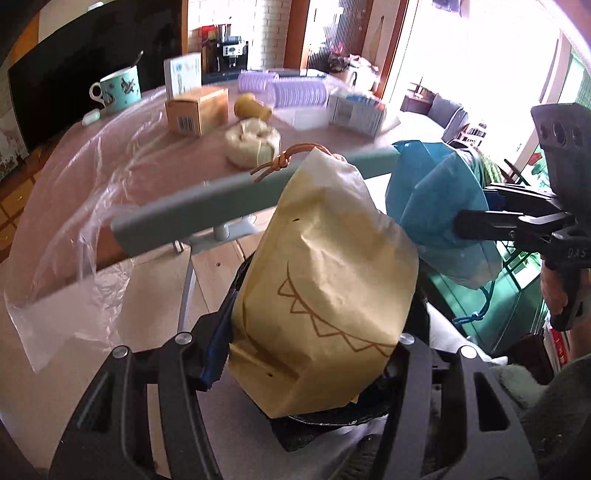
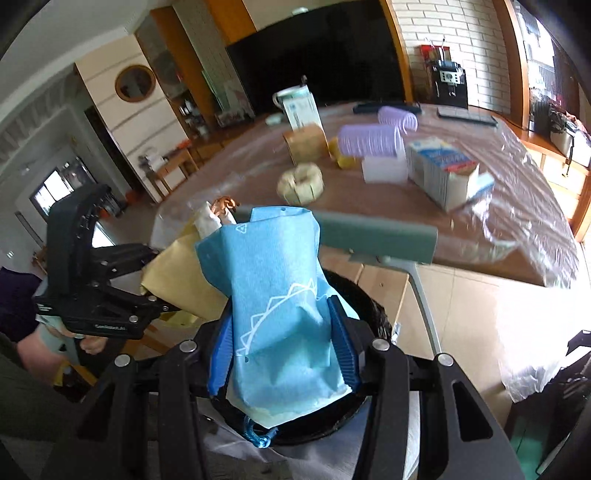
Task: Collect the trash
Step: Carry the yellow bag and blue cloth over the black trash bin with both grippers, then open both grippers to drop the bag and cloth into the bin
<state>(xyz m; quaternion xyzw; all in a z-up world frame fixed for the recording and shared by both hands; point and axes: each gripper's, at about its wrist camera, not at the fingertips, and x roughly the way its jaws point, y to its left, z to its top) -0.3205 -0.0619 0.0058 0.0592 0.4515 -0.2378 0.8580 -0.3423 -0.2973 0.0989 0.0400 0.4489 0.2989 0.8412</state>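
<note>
Sat under a clear plastic sheet: round brown table [image 2: 480, 206]. Hung behind: big dark television [image 2: 325, 51], white brick wall [image 2: 443, 22]. Blazed at the side: sunlit windows [image 1: 480, 66].

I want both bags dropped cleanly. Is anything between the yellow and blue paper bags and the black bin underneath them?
Nothing visible is. The left gripper holds the yellow paper bag and the right gripper the blue paper bag, both directly over the black bin. The grey chair back stands behind the bags, not under them.
</note>
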